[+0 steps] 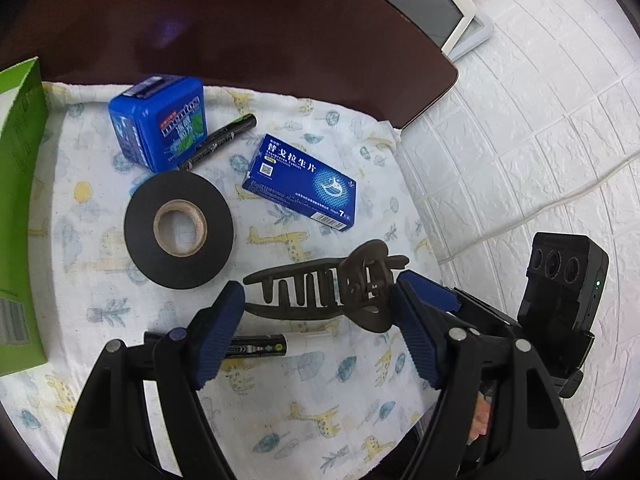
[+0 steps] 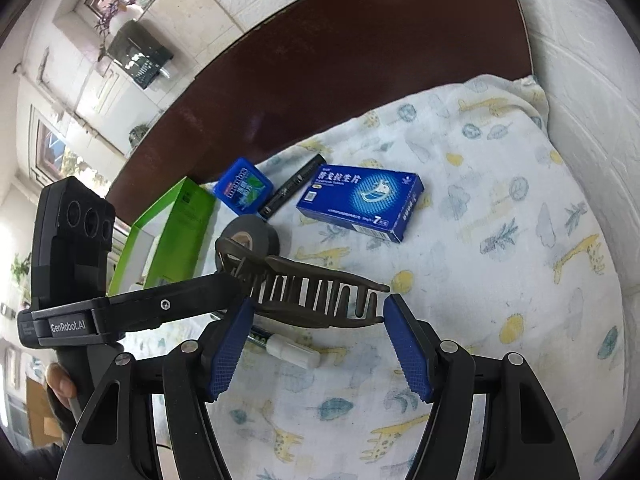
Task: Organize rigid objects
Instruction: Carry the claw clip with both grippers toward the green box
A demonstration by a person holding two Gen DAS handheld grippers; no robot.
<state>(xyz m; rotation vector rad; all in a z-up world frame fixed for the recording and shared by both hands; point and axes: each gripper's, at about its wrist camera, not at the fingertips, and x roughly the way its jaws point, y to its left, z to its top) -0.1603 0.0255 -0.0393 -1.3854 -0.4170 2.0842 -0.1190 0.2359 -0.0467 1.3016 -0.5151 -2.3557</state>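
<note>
A dark brown hair claw clip (image 1: 296,269) (image 2: 320,271) hangs a little above the giraffe-print cloth (image 1: 320,400), and both grippers have it. My left gripper (image 1: 320,288) is shut on the clip lengthwise, one blue pad at the tooth tip and the other at the handle end. My right gripper (image 2: 318,302) also spans the clip, with its right pad touching the tooth tip. One black finger (image 2: 192,292) of the left gripper reaches the clip's handle end from the left. On the cloth lie a black tape roll (image 1: 140,232), a blue mint tin (image 1: 160,120) and a blue medicine box (image 1: 300,184).
A black marker (image 1: 220,140) lies beside the tin. A battery (image 1: 256,348) and a white tube (image 2: 292,352) lie under the grippers. An open green carton (image 1: 20,200) stands at the left. Behind the cloth is a dark brown tabletop (image 1: 240,20); a white brick-pattern wall (image 1: 540,160) runs along the right.
</note>
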